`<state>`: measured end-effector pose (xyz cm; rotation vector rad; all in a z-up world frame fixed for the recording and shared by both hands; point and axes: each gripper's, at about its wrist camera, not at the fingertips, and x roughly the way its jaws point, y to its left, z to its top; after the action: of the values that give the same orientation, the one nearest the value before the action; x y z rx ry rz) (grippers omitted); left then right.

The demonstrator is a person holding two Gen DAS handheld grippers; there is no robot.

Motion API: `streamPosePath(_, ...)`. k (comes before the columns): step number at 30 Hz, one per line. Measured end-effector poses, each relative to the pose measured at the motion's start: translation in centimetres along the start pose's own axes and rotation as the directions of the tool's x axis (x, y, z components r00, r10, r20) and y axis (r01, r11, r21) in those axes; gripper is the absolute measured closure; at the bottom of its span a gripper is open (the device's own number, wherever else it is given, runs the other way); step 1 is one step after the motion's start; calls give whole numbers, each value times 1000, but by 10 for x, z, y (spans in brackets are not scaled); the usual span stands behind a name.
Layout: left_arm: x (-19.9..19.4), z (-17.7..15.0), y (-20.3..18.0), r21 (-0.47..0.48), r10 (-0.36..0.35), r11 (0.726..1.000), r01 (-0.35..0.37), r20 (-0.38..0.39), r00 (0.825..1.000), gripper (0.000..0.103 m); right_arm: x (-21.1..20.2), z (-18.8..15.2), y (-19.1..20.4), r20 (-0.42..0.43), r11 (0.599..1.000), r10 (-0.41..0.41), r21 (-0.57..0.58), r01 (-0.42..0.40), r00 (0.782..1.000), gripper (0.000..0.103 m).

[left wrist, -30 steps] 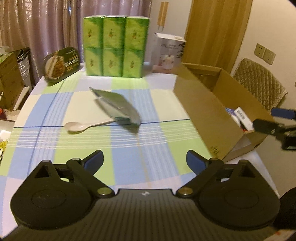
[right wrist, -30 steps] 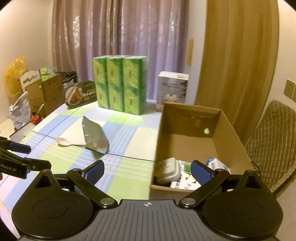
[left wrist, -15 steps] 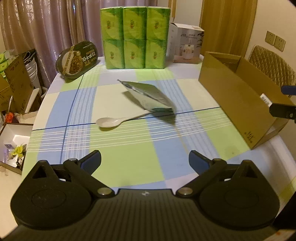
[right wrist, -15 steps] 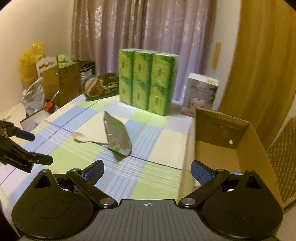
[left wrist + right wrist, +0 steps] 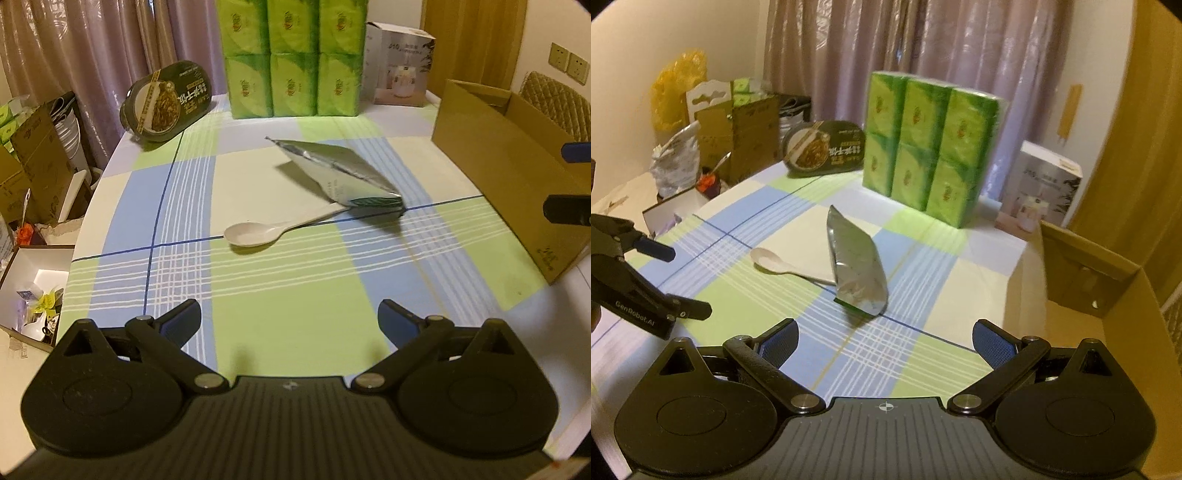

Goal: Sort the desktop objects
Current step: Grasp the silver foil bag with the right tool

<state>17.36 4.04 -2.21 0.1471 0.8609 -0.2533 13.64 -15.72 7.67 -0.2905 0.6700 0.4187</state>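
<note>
A white plastic spoon [image 5: 271,229] lies mid-table, its handle tucked under a silver foil pouch [image 5: 341,178]. Both also show in the right wrist view: the spoon [image 5: 783,264] and the pouch [image 5: 858,264]. An open cardboard box [image 5: 517,177] stands at the table's right edge, also seen in the right wrist view [image 5: 1108,280]. My left gripper [image 5: 290,319] is open and empty above the near table, short of the spoon. My right gripper [image 5: 885,338] is open and empty, near the pouch and the box's left wall.
A green tissue multipack [image 5: 293,55], a dark oval meal tub [image 5: 166,101] and a white product box [image 5: 400,66] stand at the table's back. Cardboard boxes and bags [image 5: 735,136] crowd the floor left of the table. A quilted chair [image 5: 554,99] stands behind the box.
Both grippers have swung left, away from the box, and now face the spoon and pouch. The box's inside has left the right wrist view. Both grippers stay open.
</note>
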Motion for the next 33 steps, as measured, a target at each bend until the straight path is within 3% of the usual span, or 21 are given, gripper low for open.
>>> streamPosePath(4,17,3,9,13,6,1000,-6,-10,1000,3,22,5,2,-24,1000,15,-21,-15,1000,5)
streamPosePath(12,58,8,18,196,26,980,-25,-2,1000,3,70,17,9,-69,996,61,-61,-65,996,5)
streamPosePath(16,75,14,23,235,24,972,-24,2,1000,5,96,22,12,-82,993,76,-86,-83,994,5)
streamPosePath(21,94,25,30,269,-17,963,10,24,1000,11,125,28,10,-89,990,83,-103,-92,993,6)
streamPosePath(26,114,31,35,308,-61,950,49,32,998,17,149,30,5,-107,988,100,-108,-112,989,19)
streamPosePath(29,124,33,36,327,-92,942,78,30,995,27,157,31,3,-109,987,106,-107,-118,988,23)
streamPosePath(33,129,36,39,340,-111,936,87,52,992,29,167,32,3,-109,986,118,-107,-130,987,24)
